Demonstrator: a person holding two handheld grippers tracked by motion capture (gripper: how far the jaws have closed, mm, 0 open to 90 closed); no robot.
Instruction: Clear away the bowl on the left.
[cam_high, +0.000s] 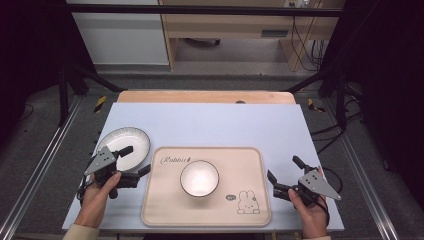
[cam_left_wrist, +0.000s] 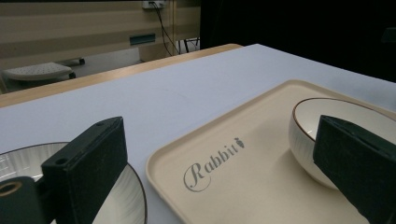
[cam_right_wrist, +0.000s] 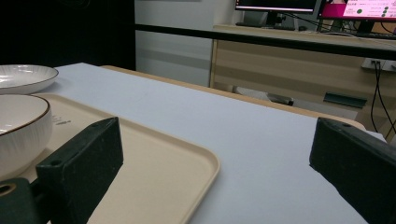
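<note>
A: How does the left gripper (cam_high: 135, 161) stand?
B: Its jaws are spread wide with nothing between them. The left hand (cam_high: 97, 192) holds it low at the near left of the desk (cam_high: 210, 122), pointing forward and to the right, one jaw over the near rim of the plate (cam_high: 125, 142), the other near the left edge of the tray (cam_high: 250, 200).

A: And the right gripper (cam_high: 285, 167)?
B: Also wide open and empty. The right hand (cam_high: 307, 210) holds it just off the tray's right edge, pointing forward and to the left.

A: Where is the bowl (cam_high: 199, 178)?
B: Upright in the middle of the tray, between the two grippers and untouched. The plate lies on the desk just left of the tray.
</note>
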